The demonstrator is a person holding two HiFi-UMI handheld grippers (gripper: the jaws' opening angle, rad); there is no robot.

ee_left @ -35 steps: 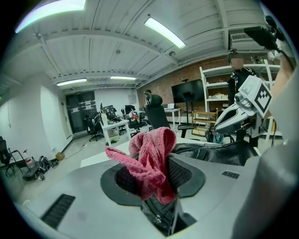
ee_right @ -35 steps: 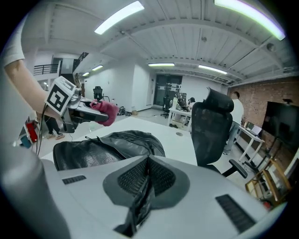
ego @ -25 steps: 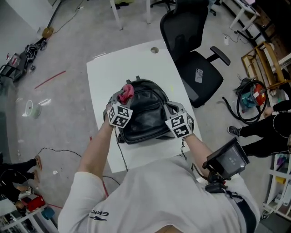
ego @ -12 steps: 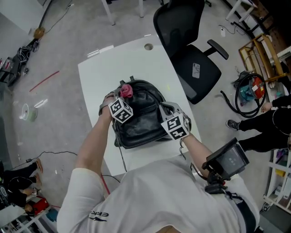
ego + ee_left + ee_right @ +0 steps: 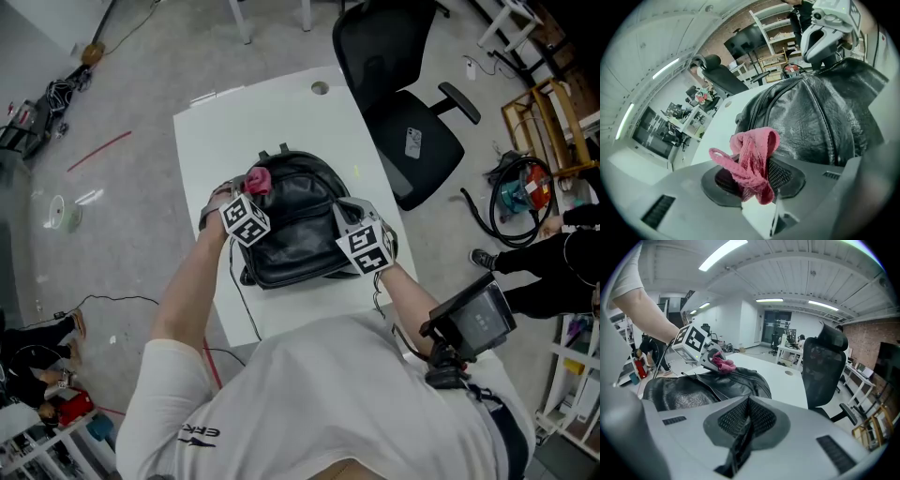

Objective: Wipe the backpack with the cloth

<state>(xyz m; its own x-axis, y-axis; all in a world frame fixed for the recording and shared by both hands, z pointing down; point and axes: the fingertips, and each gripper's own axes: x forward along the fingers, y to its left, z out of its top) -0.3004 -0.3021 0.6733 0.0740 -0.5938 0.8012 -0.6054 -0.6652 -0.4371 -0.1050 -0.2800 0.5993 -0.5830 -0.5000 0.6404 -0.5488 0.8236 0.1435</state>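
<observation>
A black leather backpack (image 5: 292, 220) lies on the white table (image 5: 272, 112). My left gripper (image 5: 255, 189) is shut on a pink cloth (image 5: 259, 179), which rests against the backpack's upper left side. In the left gripper view the cloth (image 5: 751, 161) bunches out between the jaws, with the backpack (image 5: 820, 117) just ahead. My right gripper (image 5: 347, 217) is at the backpack's right side. In the right gripper view my right gripper (image 5: 747, 420) is shut on a black backpack strap (image 5: 740, 446). That view also shows the backpack (image 5: 708, 385) and the cloth (image 5: 723, 363).
A black office chair (image 5: 398, 103) stands right of the table, with a phone (image 5: 410, 142) on its seat. The table has a cable hole (image 5: 320, 88) at its far edge. Cables and tools lie on the floor right (image 5: 511, 202) and left (image 5: 37, 103). A person (image 5: 562, 267) sits at far right.
The left gripper has shifted the cloth a little over the backpack's upper left side. The right gripper keeps its hold on the strap. The head view has moved slightly.
</observation>
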